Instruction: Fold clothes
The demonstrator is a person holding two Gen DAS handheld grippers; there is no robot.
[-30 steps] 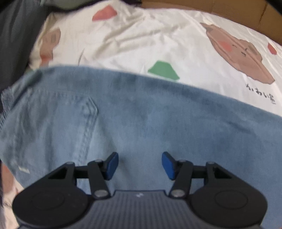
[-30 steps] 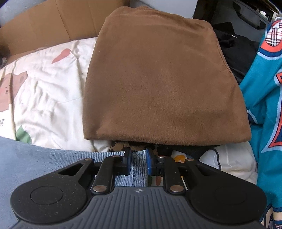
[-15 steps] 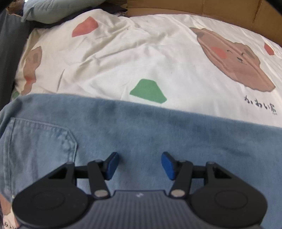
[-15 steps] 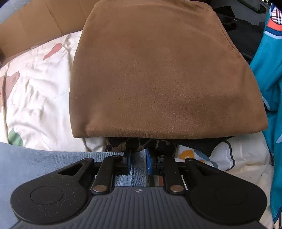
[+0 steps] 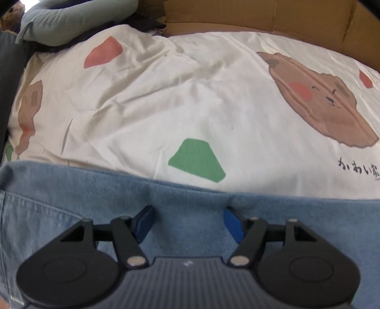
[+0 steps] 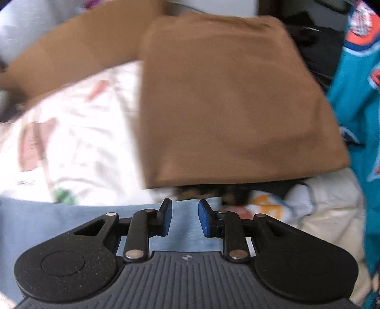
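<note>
A light blue denim garment (image 5: 71,202) lies flat on a white bed sheet (image 5: 190,95) printed with bears, a stitched pocket at its left. My left gripper (image 5: 187,214) hangs just above the denim near its far edge, its jaws opening wide, with nothing pinched between the blue pads. In the blurred right wrist view the same denim (image 6: 71,218) ends at a hem under my right gripper (image 6: 184,206). Its jaws are opening, and the hem lies in the gap without the pads pressing on it.
A folded brown garment (image 6: 225,107) sits on a stack just beyond the right gripper, dark patterned cloth under it. A teal jersey (image 6: 356,95) lies at the right. Cardboard (image 5: 261,14) lines the bed's far side, and a grey-blue pillow (image 5: 71,21) is at far left.
The right gripper's jaws have parted and let go of the denim hem they pinched. The left gripper's jaws spread wider, and the denim's far edge slid lower in its view.
</note>
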